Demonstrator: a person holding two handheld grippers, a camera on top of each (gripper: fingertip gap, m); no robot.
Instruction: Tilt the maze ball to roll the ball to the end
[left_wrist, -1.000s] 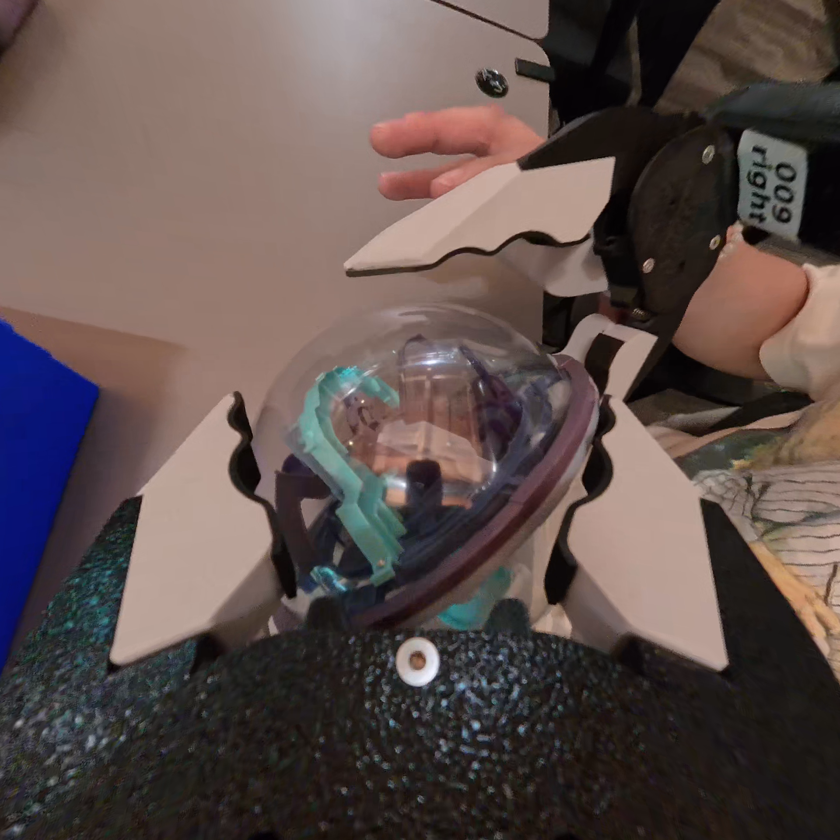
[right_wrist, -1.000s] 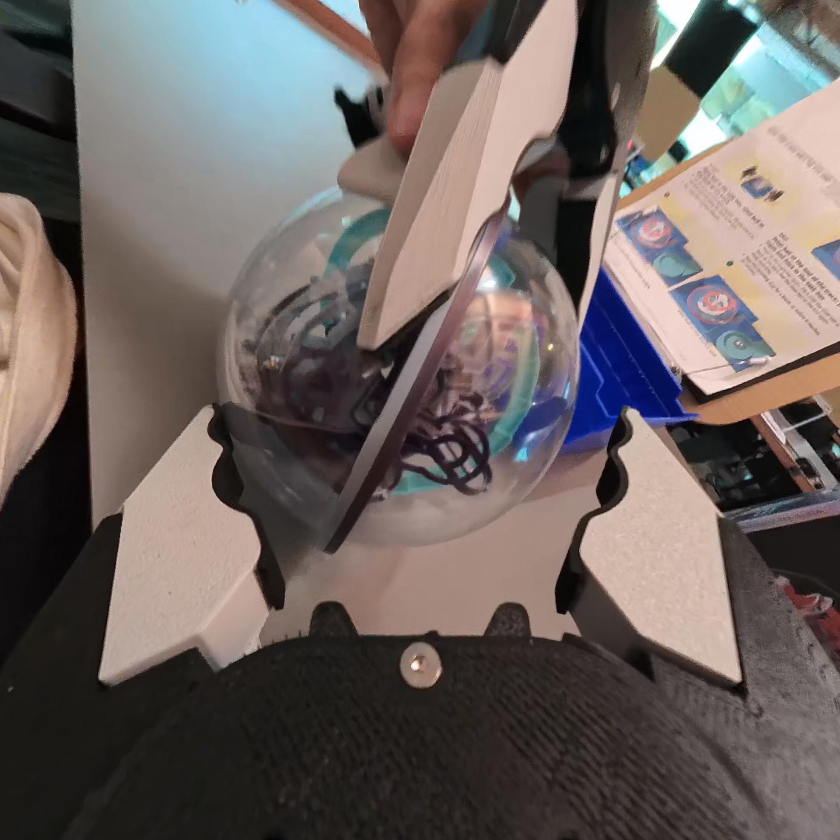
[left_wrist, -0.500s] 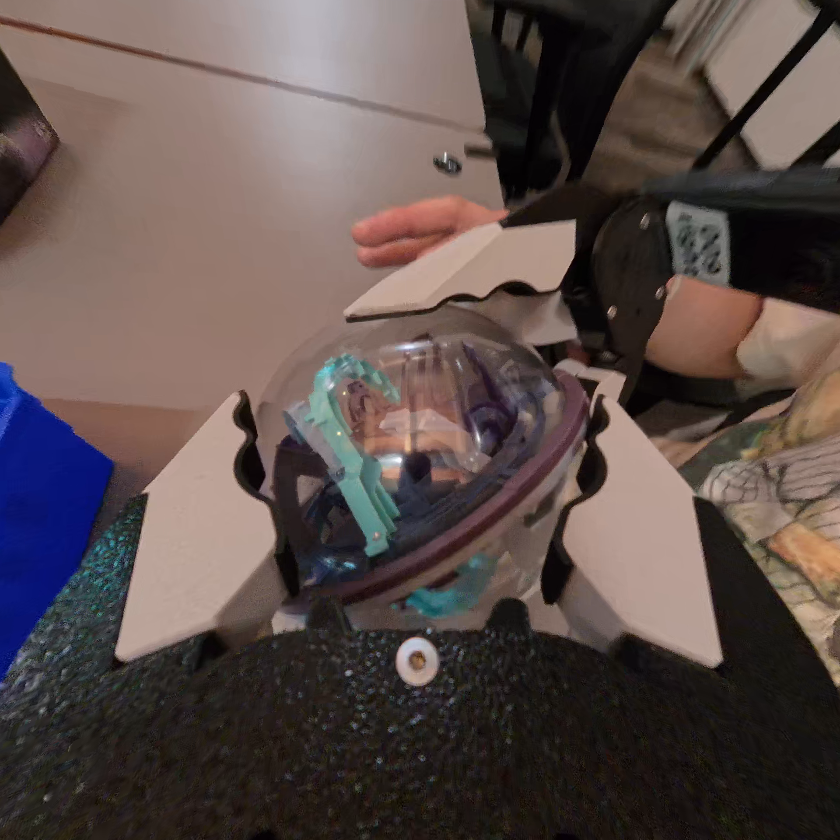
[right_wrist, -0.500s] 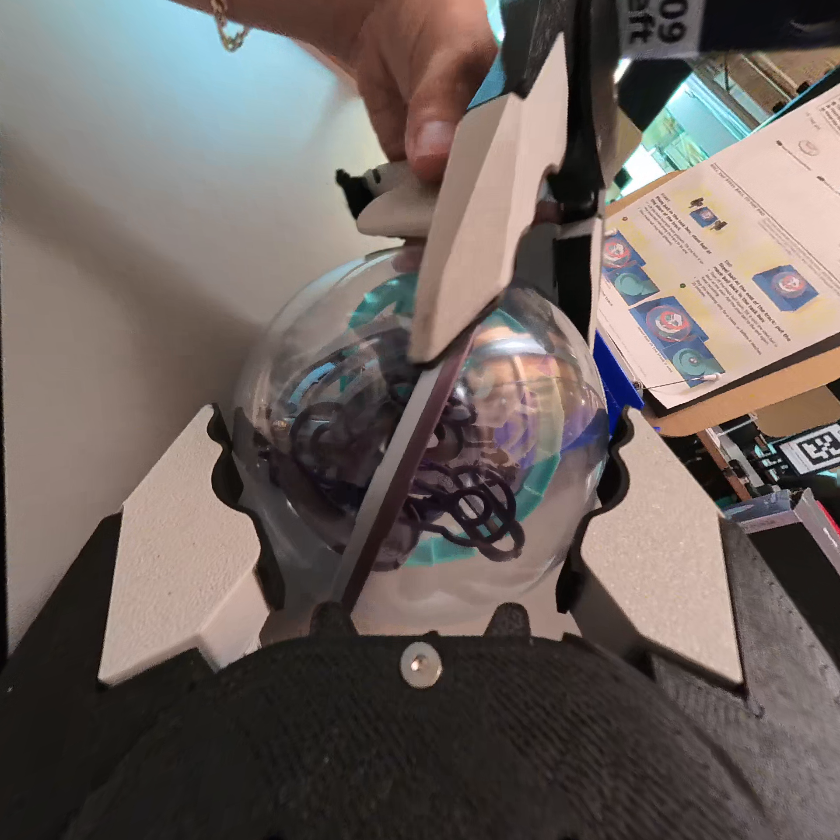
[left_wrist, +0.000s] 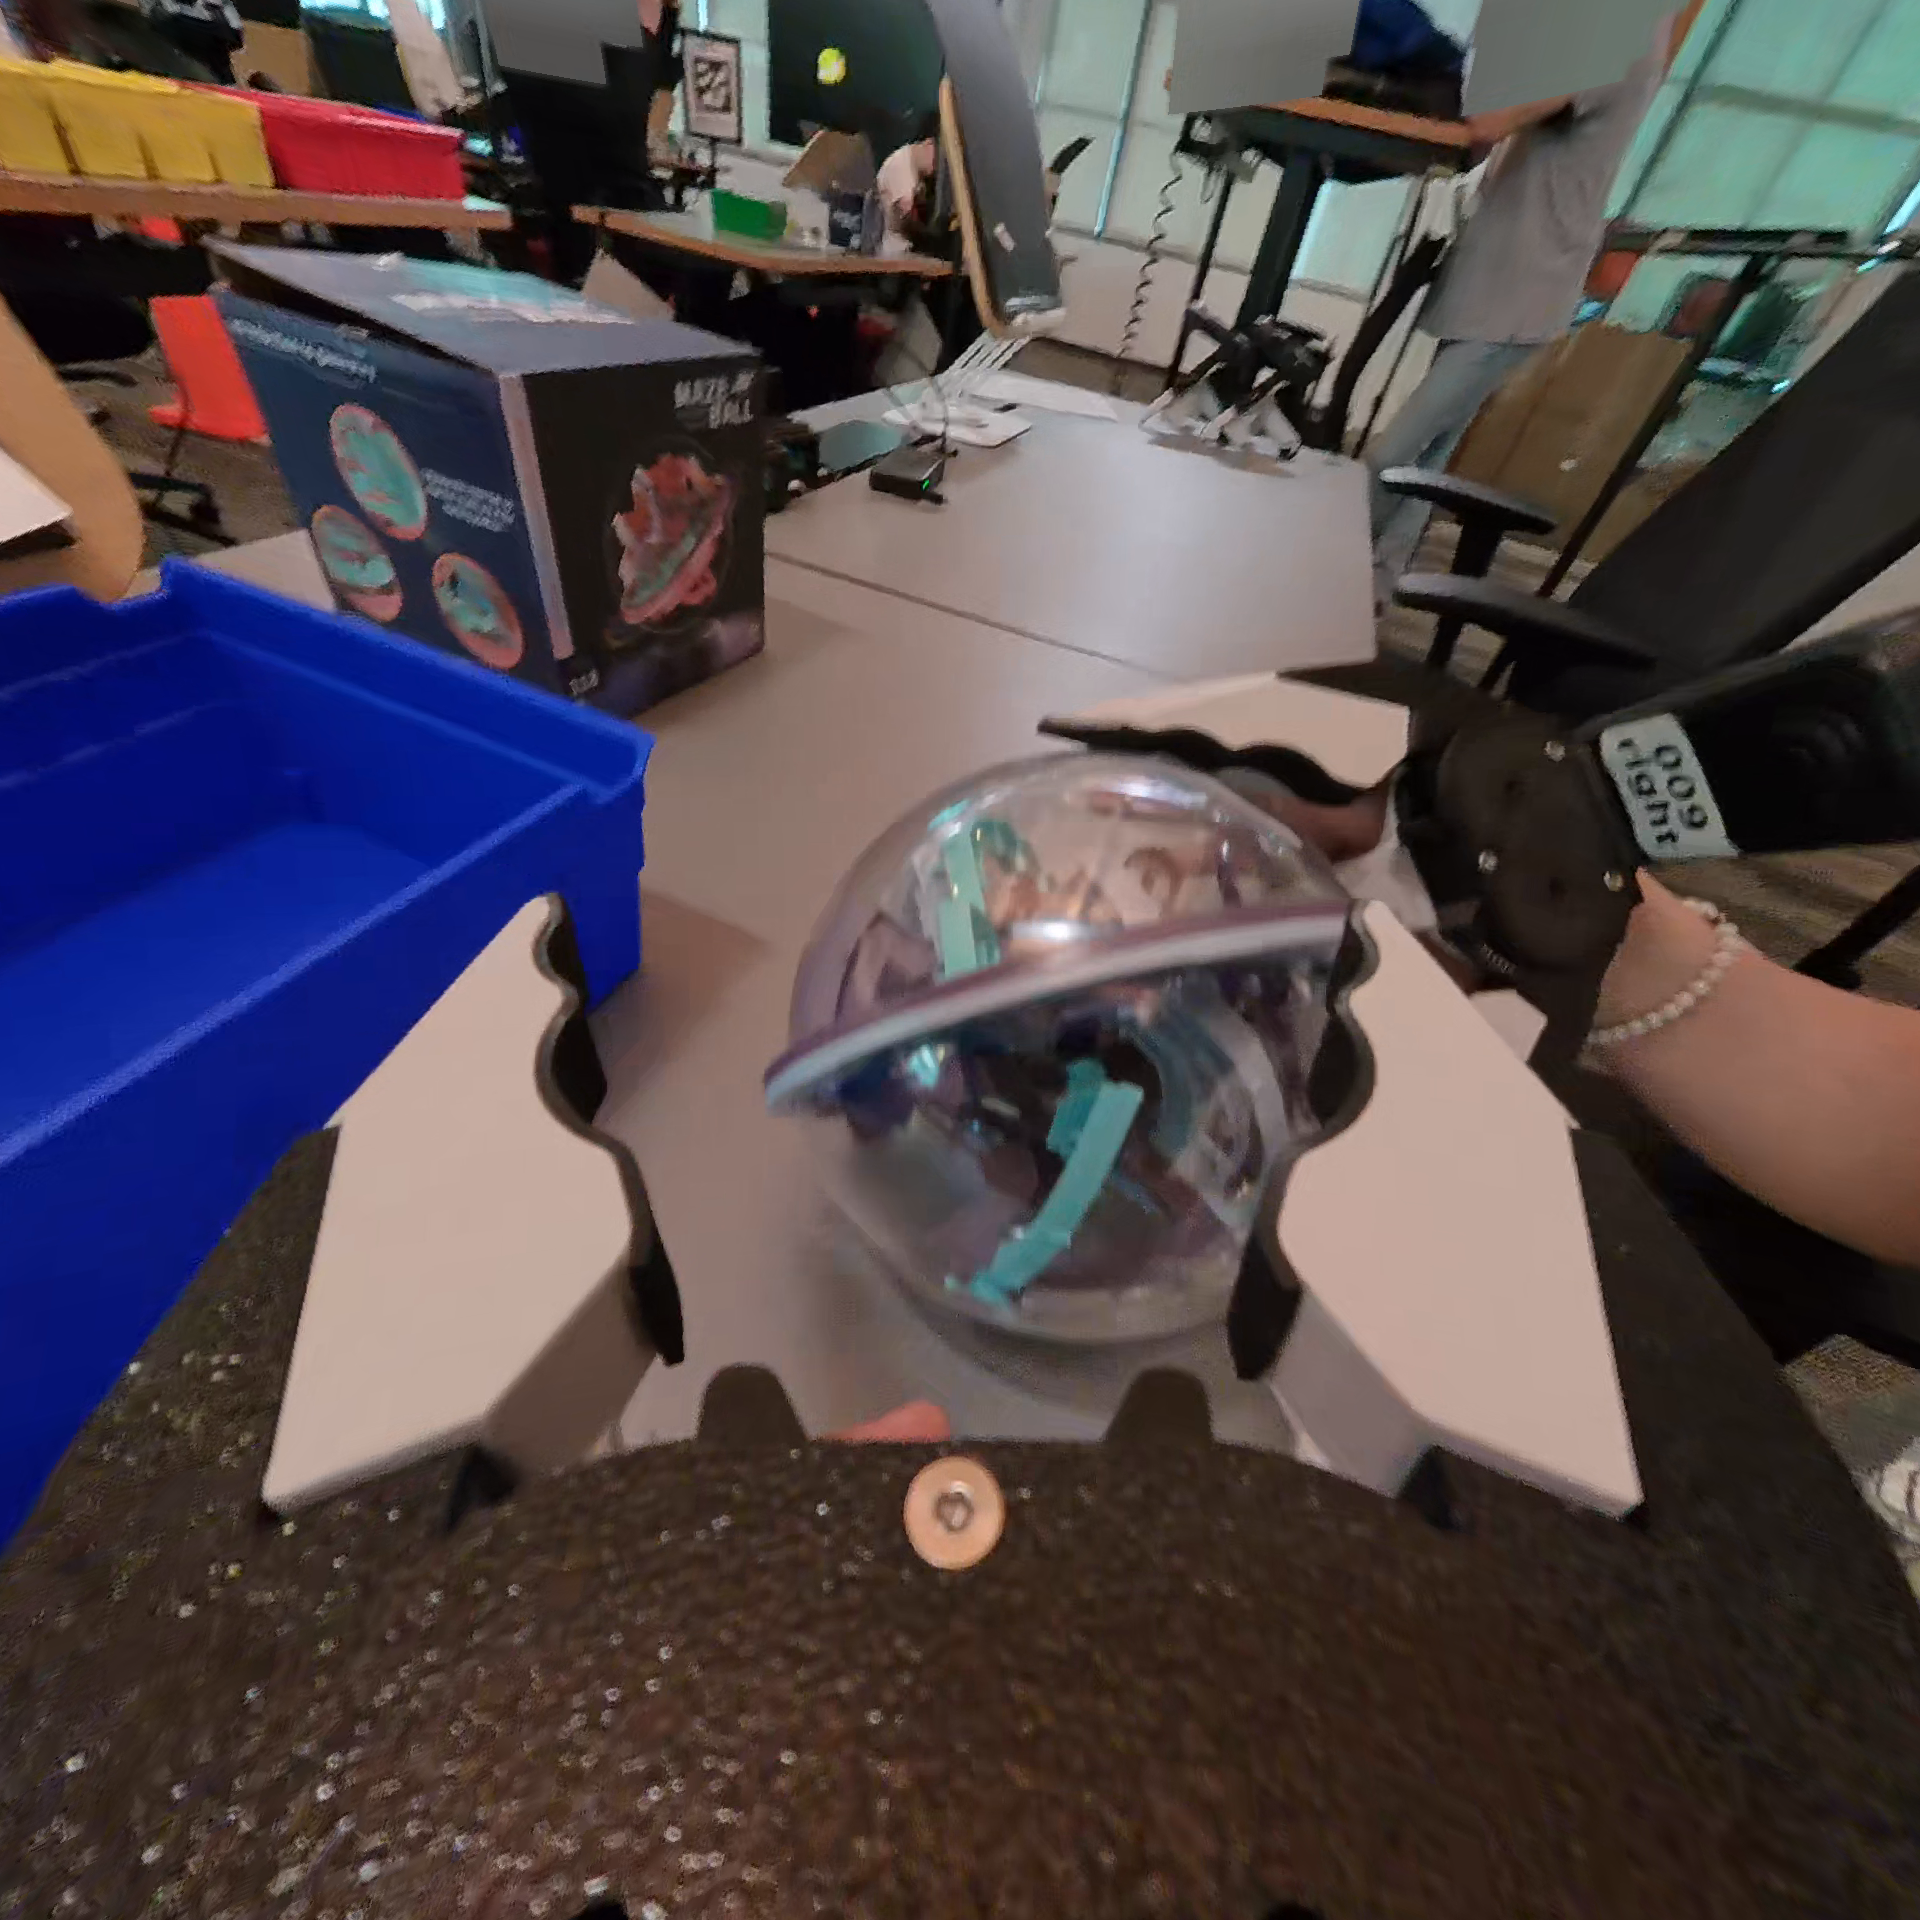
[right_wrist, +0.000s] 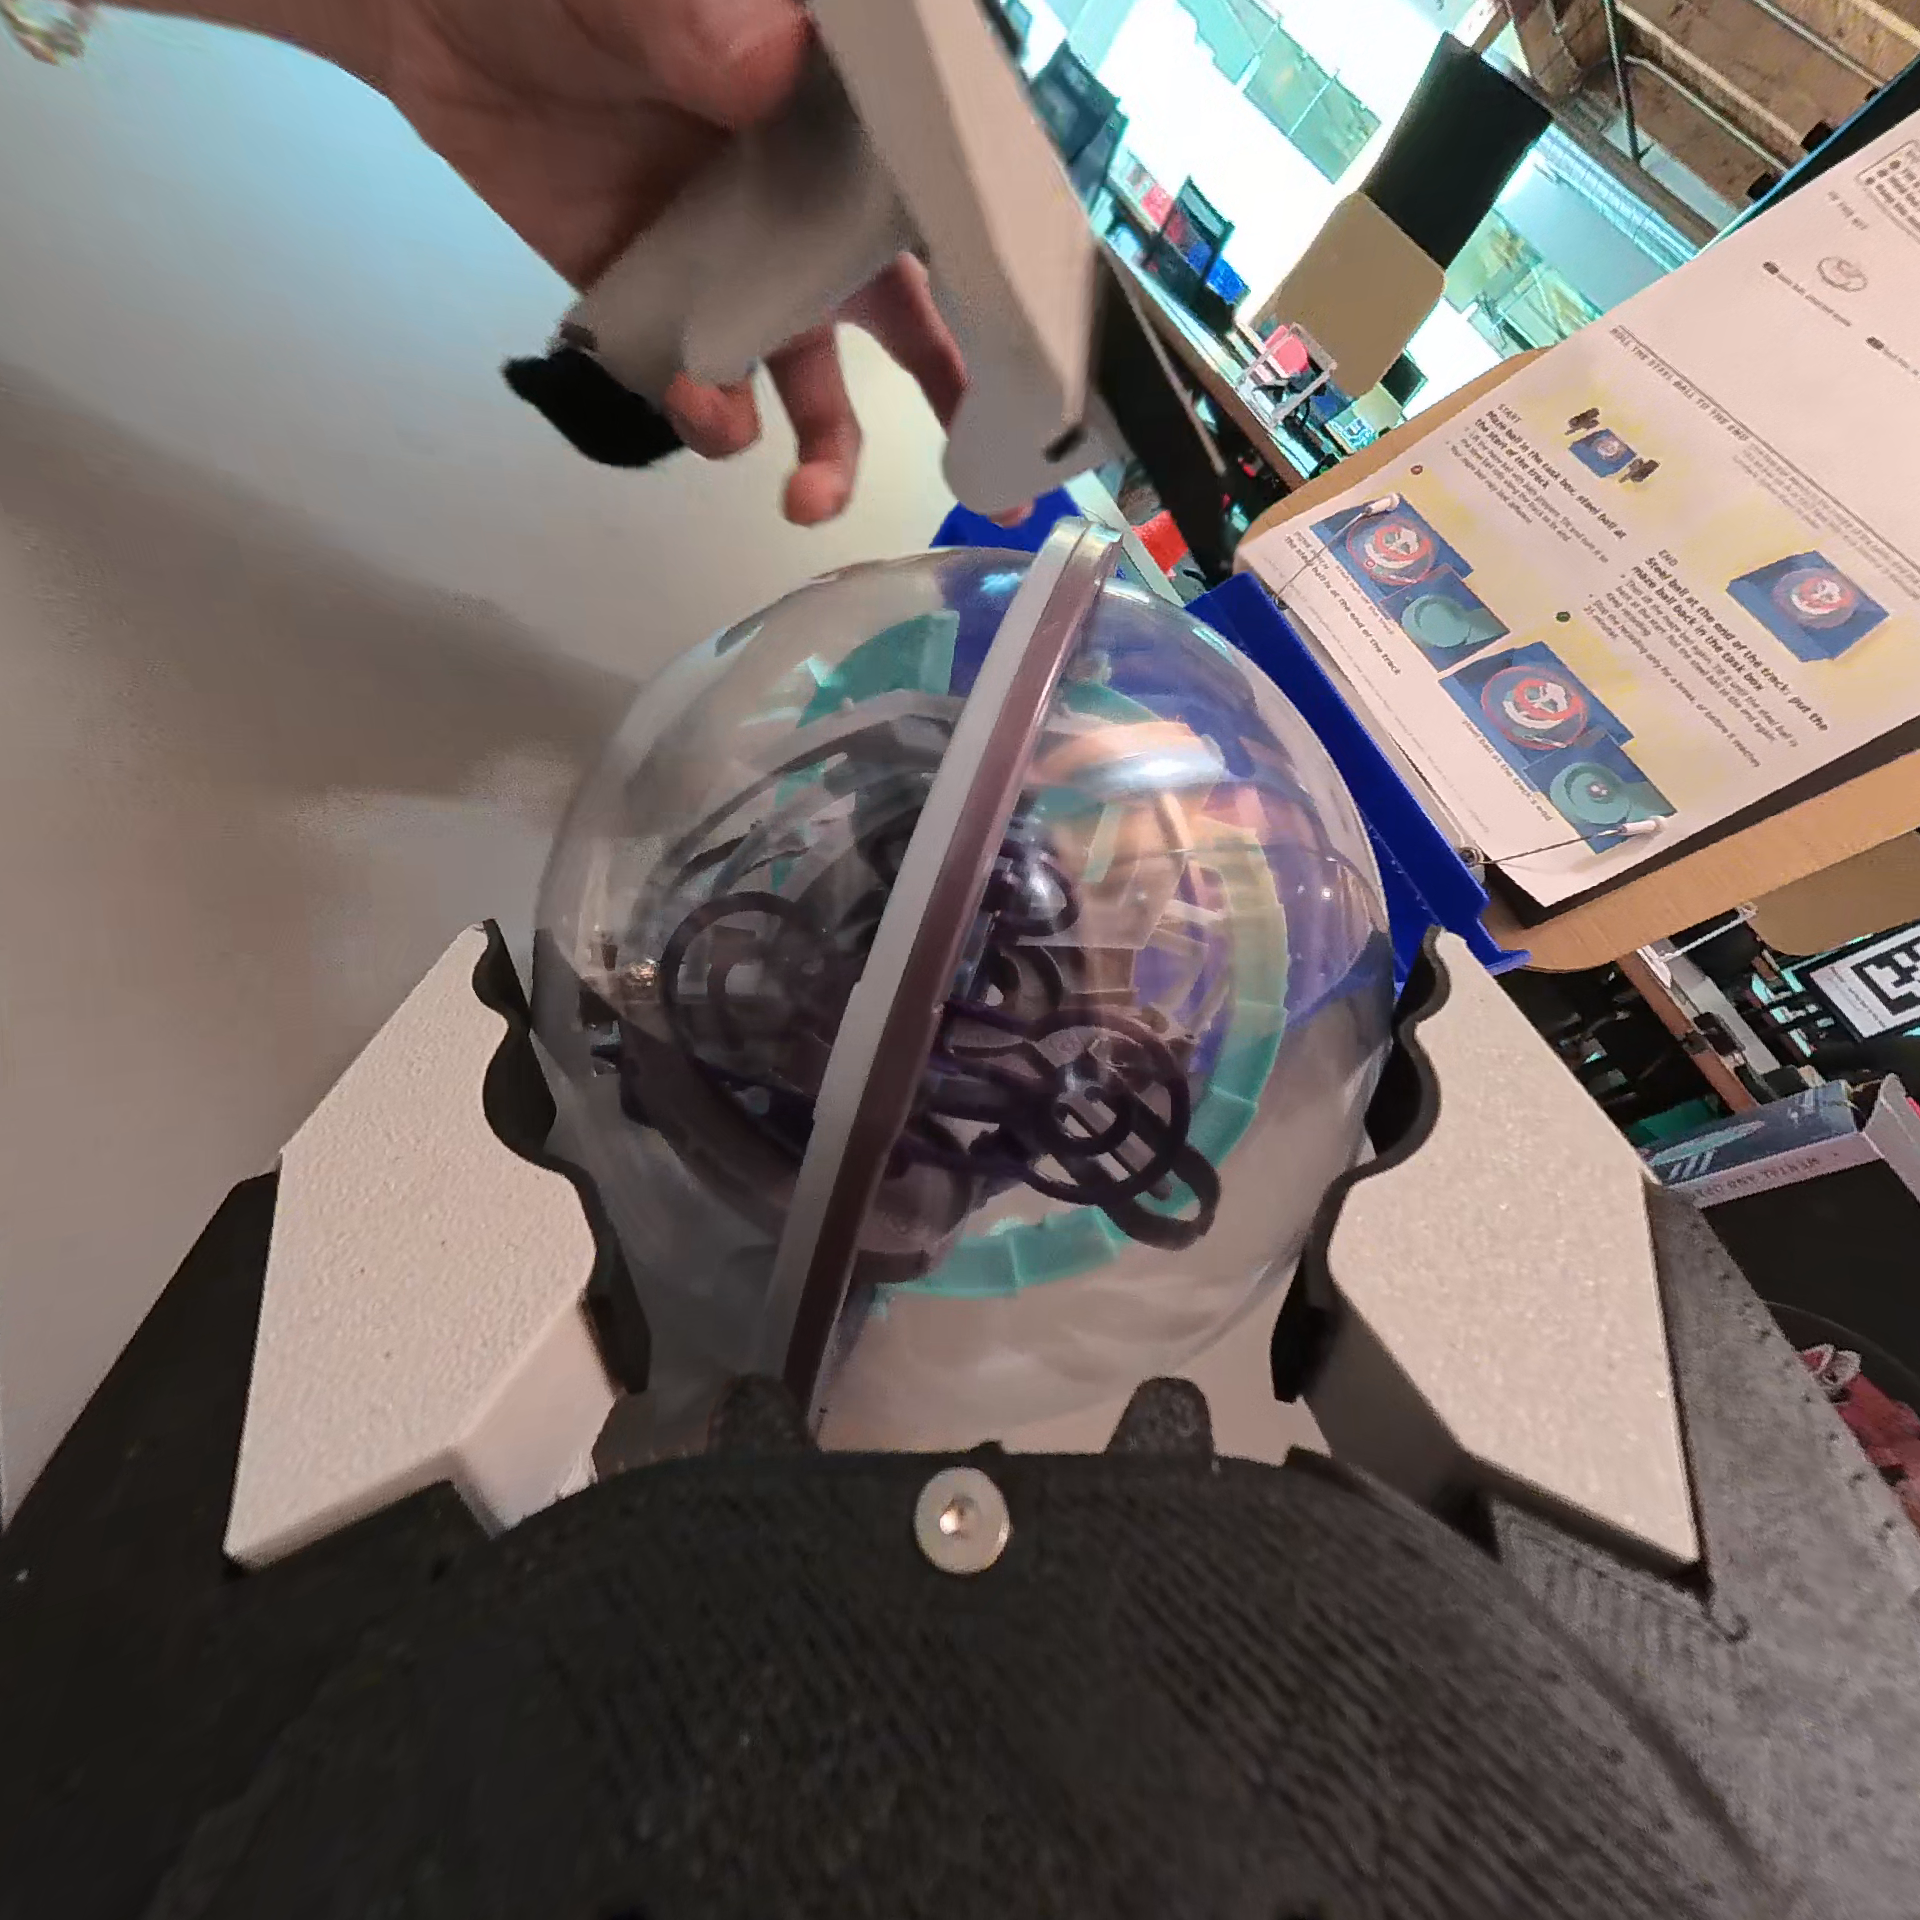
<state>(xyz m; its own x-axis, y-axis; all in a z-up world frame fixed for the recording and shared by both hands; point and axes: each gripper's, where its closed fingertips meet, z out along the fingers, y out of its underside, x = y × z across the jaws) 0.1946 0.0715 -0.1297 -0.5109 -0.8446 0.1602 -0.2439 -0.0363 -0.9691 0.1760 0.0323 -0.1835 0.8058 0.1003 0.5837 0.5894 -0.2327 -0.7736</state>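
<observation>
The maze ball (right_wrist: 966, 987), a clear sphere w/ teal and dark purple tracks inside and a grey-purple seam ring, sits between the fingers of the right gripper (right_wrist: 961, 987); both dark wavy pads lie against its shell, one each side, jaws spread wide to take its full width; the seam ring runs steeply tilted from the top of the sphere down to the gripper's base; a small steel ball (right_wrist: 636, 975) shows inside, near the left pad.

In the left wrist view the left gripper (left_wrist: 956, 997) is wide open; its right finger (left_wrist: 1340, 997) sits right at the sphere's seam, while its left finger (left_wrist: 566, 1039) stands well clear of the ball w/ bare table showing between; not gripping. In the right wrist view that gripper hangs above the ball, pale fingers pointing down toward its top, the person's left hand (right_wrist: 644, 156) wrapped round it from above w/ fingertips loose beneath.

The person's right forearm (left_wrist: 1766, 1101), w/ a bead bracelet at the wrist, comes in from the right edge, roughly level, carrying the right gripper's black body.

The ball is over the grey table (left_wrist: 883, 727); a blue bin (left_wrist: 312, 831) stands just left of it; the printed maze ball box (left_wrist: 499, 499) is behind the bin, farther back on the table; an instruction sheet (right_wrist: 1662, 571) on a board lies beyond the bin.
</observation>
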